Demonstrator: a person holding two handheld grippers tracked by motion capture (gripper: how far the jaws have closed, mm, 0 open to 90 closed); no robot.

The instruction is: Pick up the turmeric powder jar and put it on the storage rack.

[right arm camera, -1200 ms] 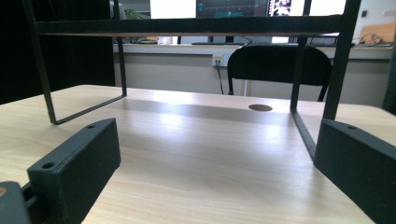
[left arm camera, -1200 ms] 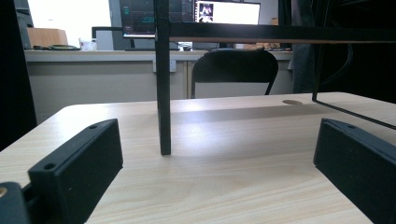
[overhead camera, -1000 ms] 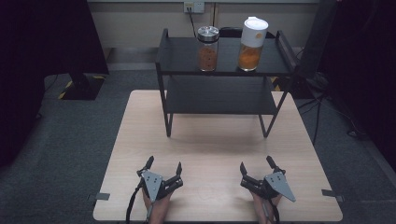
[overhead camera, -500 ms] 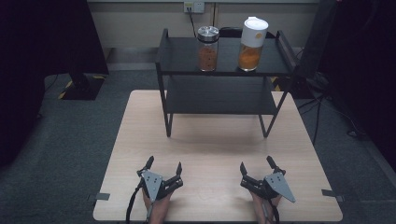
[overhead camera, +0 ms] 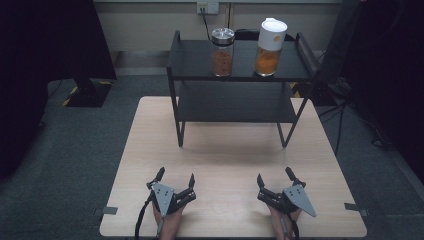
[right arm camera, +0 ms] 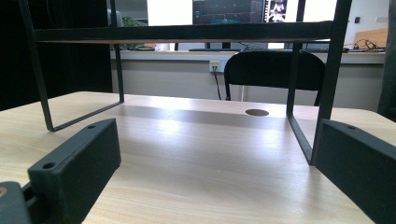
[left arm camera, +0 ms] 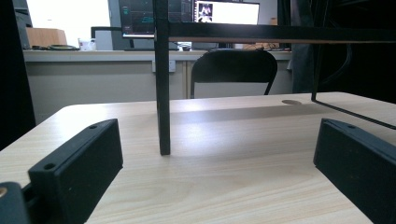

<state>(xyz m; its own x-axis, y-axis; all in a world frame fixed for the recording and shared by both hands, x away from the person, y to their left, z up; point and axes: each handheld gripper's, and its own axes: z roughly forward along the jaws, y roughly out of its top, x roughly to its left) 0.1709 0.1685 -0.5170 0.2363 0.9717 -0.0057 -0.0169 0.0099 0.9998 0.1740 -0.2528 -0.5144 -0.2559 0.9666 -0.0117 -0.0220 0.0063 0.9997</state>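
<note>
- High view: the left gripper (overhead camera: 175,179) rests at the near edge of the table (overhead camera: 225,155), jaws spread apart and holding nothing.
- High view: the right gripper (overhead camera: 274,176) rests at the near edge too, well apart from the left one, its jaws likewise spread and bare.
- High view: a black rack (overhead camera: 240,90) stands at the far half of the table, its legs on the wood, well ahead of both grippers.
- High view: on the rack's top shelf stand two jars of orange-brown stuff, upright and just beside each other: a steel-lid jar (overhead camera: 222,51) to the left, a white-lid jar (overhead camera: 269,47) to the right. Both are far from the jaws and above their level.
- Left gripper view: the two black jaws rise at the lower corners, wide apart, with bare table (left arm camera: 224,177) between them. A rack leg (left arm camera: 163,79) stands on the wood ahead, nearer the left jaw's line, not touching it. A shelf edge crosses the top; a chair (left arm camera: 233,70) sits beyond the table.
- Right gripper view: the jaws again stand wide, nothing between them but table (right arm camera: 205,163). The rack's frame (right arm camera: 299,130) runs forward just inside the right jaw's line, apart from it; a shelf edge spans the top. A chair (right arm camera: 273,70) shows behind.
</note>
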